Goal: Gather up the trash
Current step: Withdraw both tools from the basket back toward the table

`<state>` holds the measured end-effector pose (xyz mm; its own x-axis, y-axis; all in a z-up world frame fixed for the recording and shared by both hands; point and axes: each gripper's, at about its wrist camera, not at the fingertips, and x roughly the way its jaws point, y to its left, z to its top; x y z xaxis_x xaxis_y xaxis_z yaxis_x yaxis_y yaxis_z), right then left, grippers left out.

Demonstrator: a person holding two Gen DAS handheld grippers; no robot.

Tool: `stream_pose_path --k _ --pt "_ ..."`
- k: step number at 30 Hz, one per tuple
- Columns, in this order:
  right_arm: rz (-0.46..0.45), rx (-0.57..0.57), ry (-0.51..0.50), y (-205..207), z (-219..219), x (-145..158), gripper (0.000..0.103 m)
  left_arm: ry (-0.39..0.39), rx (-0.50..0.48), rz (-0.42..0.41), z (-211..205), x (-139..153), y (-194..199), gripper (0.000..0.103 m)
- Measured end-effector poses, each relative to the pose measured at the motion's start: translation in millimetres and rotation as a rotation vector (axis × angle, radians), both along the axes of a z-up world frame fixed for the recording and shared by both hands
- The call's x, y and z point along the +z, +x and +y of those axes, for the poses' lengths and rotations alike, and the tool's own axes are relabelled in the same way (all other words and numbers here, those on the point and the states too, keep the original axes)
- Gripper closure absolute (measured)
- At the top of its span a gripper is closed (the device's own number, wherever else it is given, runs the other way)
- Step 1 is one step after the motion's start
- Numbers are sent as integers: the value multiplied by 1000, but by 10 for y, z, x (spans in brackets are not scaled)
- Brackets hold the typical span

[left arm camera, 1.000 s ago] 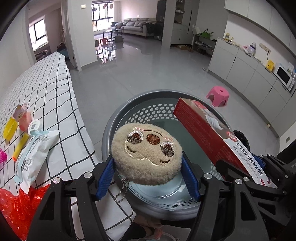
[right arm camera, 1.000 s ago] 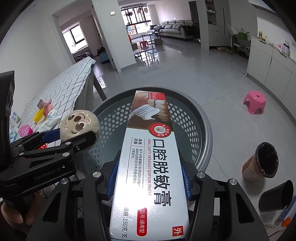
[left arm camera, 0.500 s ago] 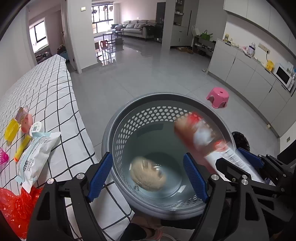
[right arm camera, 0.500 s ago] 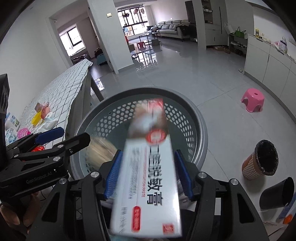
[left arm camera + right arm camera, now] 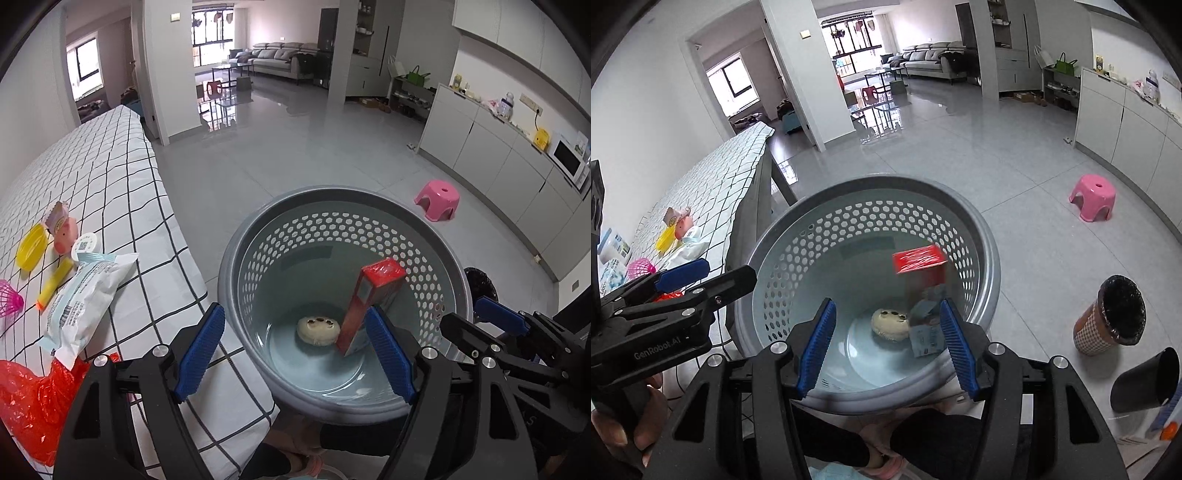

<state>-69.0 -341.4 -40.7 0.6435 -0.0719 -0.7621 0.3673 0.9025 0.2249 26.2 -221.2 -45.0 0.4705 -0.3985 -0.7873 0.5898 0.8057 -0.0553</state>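
My left claw (image 5: pixel 291 352): lower centre of frame, jaws just opened, apart, nothing between them.
My right claw (image 5: pixel 886 347): lower centre, jaws just opened, apart, empty.
Grey basket (image 5: pixel 236 266): centre of frame, below both claws, beside the surface.
Plush toy (image 5: pixel 318 329): lying on the basket floor.
Red box (image 5: pixel 369 302): inside, leaning on the basket wall, just beside the plush toy.
Checked surface (image 5: pixel 110 177): left of frame; white packet (image 5: pixel 86 291) and red bag (image 5: pixel 26 402) remain.
Risk: I judge the slippery packet could slide from my grip over the floor.

Red bag (image 5: pixel 26 402) cut off at edge; toothpaste box (image 5: pixel 925 295) blurred (print unreadable).
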Motion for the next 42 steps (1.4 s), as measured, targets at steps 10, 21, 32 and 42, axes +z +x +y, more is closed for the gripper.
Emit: stream_pose_path --k 10,21,32,42 --pt "-7 3 -14 -74 81 53 47 -14 12 -12 126 63 -34 26" --pt "-19 16 -35 -115 236 141 46 -29 42 -21 335 121 -75 26" --pt "-47 51 -69 -110 458 253 39 -51 75 -41 580 181 -155 24" --pt "-62 141 -79 52 774 307 39 -71 175 -105 1079 370 -213 22"
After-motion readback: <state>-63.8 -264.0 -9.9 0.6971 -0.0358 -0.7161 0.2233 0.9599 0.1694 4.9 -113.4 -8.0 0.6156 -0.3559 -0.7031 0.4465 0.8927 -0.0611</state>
